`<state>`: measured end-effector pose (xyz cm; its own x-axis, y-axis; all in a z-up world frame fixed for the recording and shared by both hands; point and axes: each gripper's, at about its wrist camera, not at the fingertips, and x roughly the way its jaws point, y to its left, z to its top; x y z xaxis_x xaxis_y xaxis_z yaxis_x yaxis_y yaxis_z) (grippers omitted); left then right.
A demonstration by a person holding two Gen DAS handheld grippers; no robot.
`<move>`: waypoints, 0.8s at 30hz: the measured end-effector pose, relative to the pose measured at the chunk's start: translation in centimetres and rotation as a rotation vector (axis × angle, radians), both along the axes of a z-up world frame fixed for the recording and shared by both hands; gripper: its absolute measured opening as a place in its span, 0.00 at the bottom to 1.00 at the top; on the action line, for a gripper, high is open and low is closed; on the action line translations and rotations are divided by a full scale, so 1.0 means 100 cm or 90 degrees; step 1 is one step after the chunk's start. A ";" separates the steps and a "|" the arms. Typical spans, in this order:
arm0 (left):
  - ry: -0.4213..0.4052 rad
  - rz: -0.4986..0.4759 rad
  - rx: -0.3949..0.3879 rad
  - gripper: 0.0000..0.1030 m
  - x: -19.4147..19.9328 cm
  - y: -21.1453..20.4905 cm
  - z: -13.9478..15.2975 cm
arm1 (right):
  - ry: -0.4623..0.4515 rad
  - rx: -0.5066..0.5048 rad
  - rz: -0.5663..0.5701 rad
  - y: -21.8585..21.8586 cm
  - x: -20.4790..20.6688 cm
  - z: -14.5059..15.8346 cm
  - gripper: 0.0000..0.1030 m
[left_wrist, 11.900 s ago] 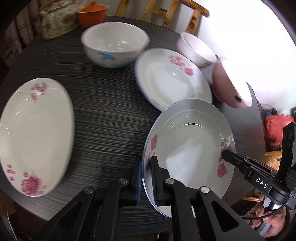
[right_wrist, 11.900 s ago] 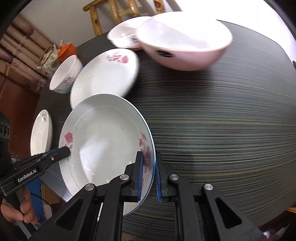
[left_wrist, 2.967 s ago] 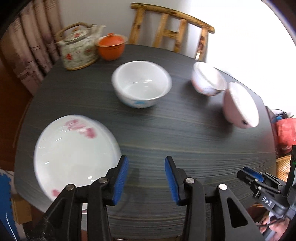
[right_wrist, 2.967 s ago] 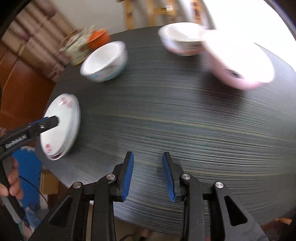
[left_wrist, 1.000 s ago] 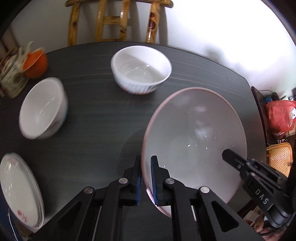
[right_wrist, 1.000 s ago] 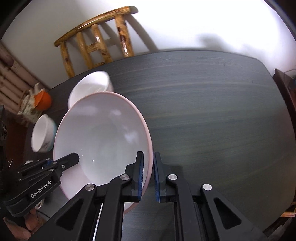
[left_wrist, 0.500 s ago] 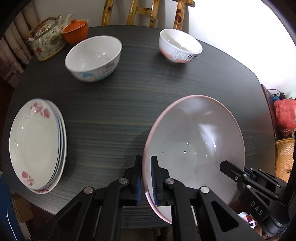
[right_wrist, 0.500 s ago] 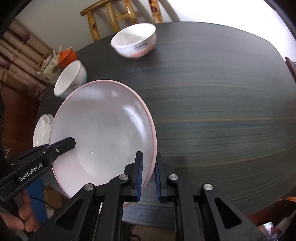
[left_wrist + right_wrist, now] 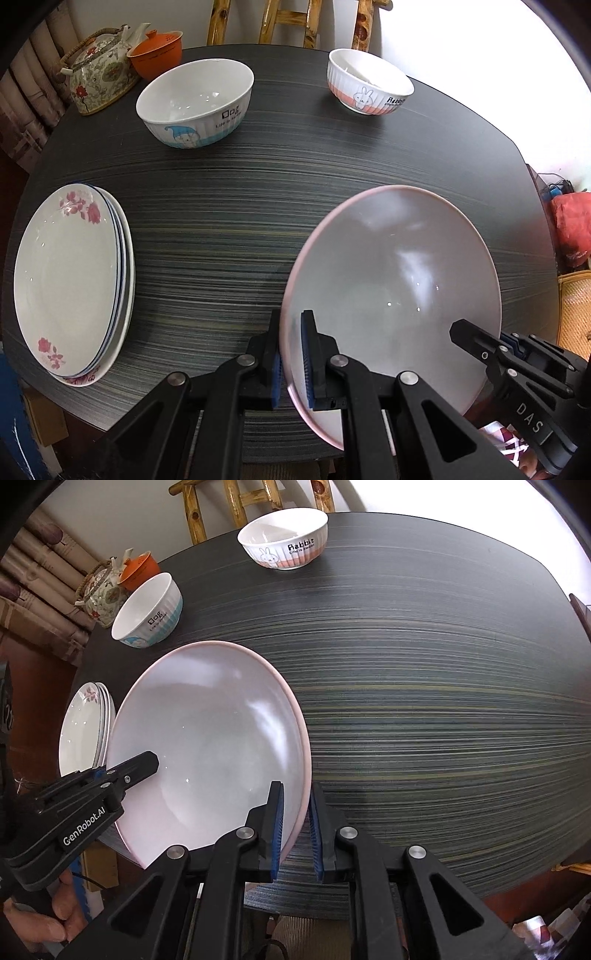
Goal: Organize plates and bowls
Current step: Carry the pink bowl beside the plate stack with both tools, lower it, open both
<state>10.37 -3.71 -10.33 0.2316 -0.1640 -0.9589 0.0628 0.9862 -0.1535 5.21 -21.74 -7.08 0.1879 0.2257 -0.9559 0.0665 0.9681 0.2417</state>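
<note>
While both grippers pinched opposite sides of its rim, the large pink bowl (image 9: 391,288) sat at the near edge of the dark striped table (image 9: 258,206). The left gripper (image 9: 291,358) had its blue pads (image 9: 307,354) pressed together on the bowl's left rim, one pad inside and one outside. The right gripper (image 9: 295,823) clamped the right rim in the same way. A stack of flowered plates (image 9: 70,280) lay at the table's left edge, well apart from the pink bowl. Farther back stood a white bowl marked "Dog" (image 9: 195,103) and, to its right, a white bowl marked "Rabbit" (image 9: 369,83). A floral teapot (image 9: 98,79) and an orange lidded pot (image 9: 157,59) stood at the far left corner, just beside each other. A wooden chair (image 9: 291,22) stood behind the table.
</note>
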 end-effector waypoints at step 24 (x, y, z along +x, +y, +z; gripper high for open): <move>0.002 0.002 0.002 0.28 0.005 0.014 0.015 | -0.004 0.021 0.011 -0.003 0.010 0.000 0.38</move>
<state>10.85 -2.26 -8.86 0.2298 -0.1608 -0.9599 0.0588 0.9867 -0.1512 6.24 -22.06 -7.10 0.1898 0.2602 -0.9467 0.0486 0.9606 0.2738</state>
